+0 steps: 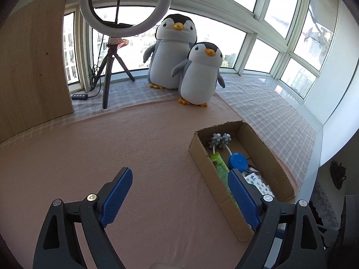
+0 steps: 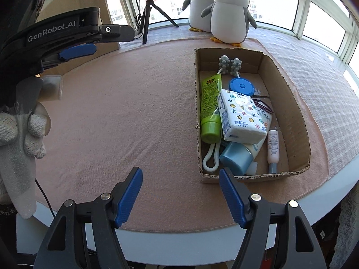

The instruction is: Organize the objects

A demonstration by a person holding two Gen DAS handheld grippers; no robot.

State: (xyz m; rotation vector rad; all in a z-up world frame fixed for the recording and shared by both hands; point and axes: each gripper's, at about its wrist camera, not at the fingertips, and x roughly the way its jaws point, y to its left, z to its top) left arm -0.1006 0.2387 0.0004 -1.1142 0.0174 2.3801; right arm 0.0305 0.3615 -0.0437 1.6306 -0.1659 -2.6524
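- Windows curve behind a white counter (image 2: 332, 192) covered by a pink felt mat (image 1: 134, 148); a checked cloth (image 1: 269, 103) lies past the mat along the sill.
- Left tool (image 1: 179, 190): blue-padded fingers spread wide, nothing between them. It hovers over bare mat. In its own view the right finger overlaps the near left wall of the open brown cardboard box (image 1: 285, 174); contact cannot be told.
- Right tool (image 2: 180, 192): fingers spread wide, empty, over the mat's front edge. The right fingertip sits just before the box's near wall.
- The right wrist view shows the left tool from the side at upper left, held by a hand in a white knit glove (image 2: 15, 130).
- Box contents, right wrist view: green squeeze tube with green cap (image 2: 209, 107), white tissue pack printed with stars and dots (image 2: 242, 116), round blue disc (image 2: 241, 86), grey knobbed massage roller on a white loop handle (image 2: 230, 65), white "AQUA" tube with blue cap (image 2: 237, 157), small pink-white bottle (image 2: 273, 143).
- The tissue pack lies on top of the AQUA tube and against the green tube. A dark looped band beside it is hard to make out.
- Two grey-and-white plush penguins (image 1: 199, 74) stand beyond the box.
- A ring light on a black tripod (image 1: 112, 60) and a wooden board (image 1: 31, 62) stand at the left.
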